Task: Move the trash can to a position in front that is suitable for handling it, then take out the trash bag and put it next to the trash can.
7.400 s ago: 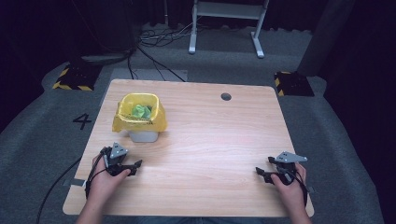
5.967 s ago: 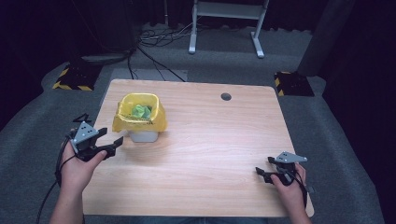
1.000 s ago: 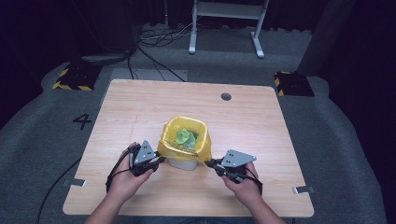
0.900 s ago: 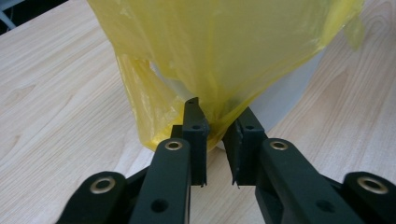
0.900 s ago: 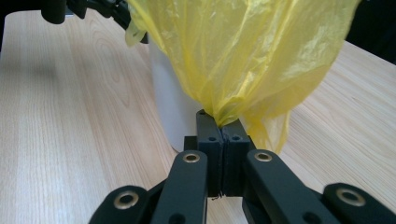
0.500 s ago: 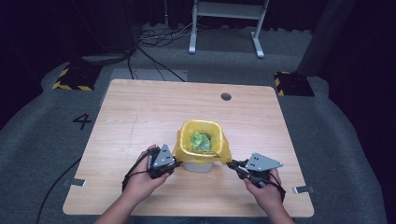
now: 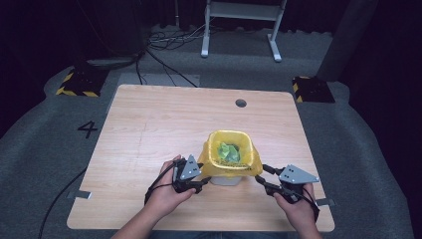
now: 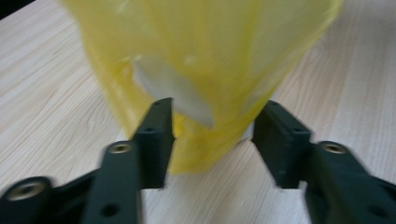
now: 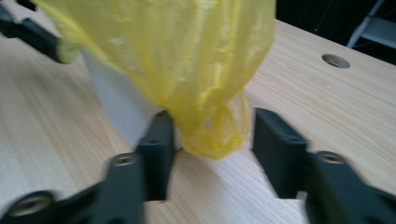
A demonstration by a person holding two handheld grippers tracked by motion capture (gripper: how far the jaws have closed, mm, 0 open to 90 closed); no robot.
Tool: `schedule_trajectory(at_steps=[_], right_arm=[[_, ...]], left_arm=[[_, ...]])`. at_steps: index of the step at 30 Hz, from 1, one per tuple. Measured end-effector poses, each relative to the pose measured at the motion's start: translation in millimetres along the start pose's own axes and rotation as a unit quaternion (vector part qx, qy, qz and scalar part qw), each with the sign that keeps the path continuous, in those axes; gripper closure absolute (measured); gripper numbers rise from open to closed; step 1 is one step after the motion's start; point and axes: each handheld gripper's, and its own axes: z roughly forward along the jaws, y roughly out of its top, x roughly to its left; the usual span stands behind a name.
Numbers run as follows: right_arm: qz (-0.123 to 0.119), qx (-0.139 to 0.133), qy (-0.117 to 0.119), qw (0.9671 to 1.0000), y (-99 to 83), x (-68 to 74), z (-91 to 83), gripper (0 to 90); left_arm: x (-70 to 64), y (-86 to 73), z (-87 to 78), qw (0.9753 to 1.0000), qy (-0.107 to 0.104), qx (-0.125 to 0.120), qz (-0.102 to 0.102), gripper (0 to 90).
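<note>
bin [image 7: 225, 178] with its yellow bag [image 7: 229, 154] stood near the desk's [image 7: 149, 124] front edge, squarely between the two tools. left tool [image 7: 198, 183] sat just beside the bag's left overhang, right tool [image 7: 263, 180] by its right; both had jaws apart, each straddling a hanging fold of bag.

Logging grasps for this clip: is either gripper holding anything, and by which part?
Nothing held: the left gripper and right gripper are open around hanging folds of the yellow bag.

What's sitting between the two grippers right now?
The small white bin lined with a yellow bag, between left gripper and right gripper, per the high view.
</note>
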Motion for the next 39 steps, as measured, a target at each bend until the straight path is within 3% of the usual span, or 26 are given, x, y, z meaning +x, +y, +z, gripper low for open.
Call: schedule_trajectory(at_steps=[4,12,18,21,23,26,29,32,35,39], right_arm=[[0.02,0.012,-0.018,0.9996,-2.5,-5.4,4.8,29.1],[0.019,0.028,-0.012,0.9993,3.9,-15.5,12.3,25.4],[0.012,0.044,0.005,0.9989,5.3,-14.4,21.1,26.5],[0.011,0.049,0.008,0.9987,4.7,-15.8,25.9,29.7],[0.02,0.051,0.009,0.9985,5.0,-18.2,29.3,33.4],[0.029,0.048,0.017,0.9983,7.1,-20.7,33.1,41.0],[0.034,0.042,0.019,0.9984,10.3,-22.6,35.0,51.1],[0.025,0.037,0.021,0.9988,16.3,-22.8,33.8,65.9],[0.005,0.039,0.018,0.9991,24.4,-22.2,31.6,71.3],[-0.004,0.027,0.014,0.9995,33.7,-21.9,26.1,75.1]], left_arm=[[5.6,-5.1,-4.8,0.9999,0.009,0.005,-0.007,36.5],[19.7,-5.6,-9.2,0.9995,0.025,0.013,-0.015,28.3],[22.7,-8.0,-7.3,0.9994,0.019,0.012,-0.025,29.2],[25.8,-7.9,-5.2,0.9993,0.016,0.006,-0.033,38.1],[26.5,-6.5,-4.7,0.9996,0.009,0.007,-0.024,56.7],[26.1,-3.0,-3.2,0.9998,-0.008,0.016,-0.011,69.7],[28.0,0.7,-3.5,0.9998,-0.007,0.013,-0.01,82.2],[28.5,6.7,-7.2,1.0,0.001,0.0,-0.01,87.8],[27.4,13.7,-13.6,0.9998,0.014,-0.017,0.001,89.1],[27.7,21.6,-22.0,0.9987,0.026,-0.043,0.003,89.4]])
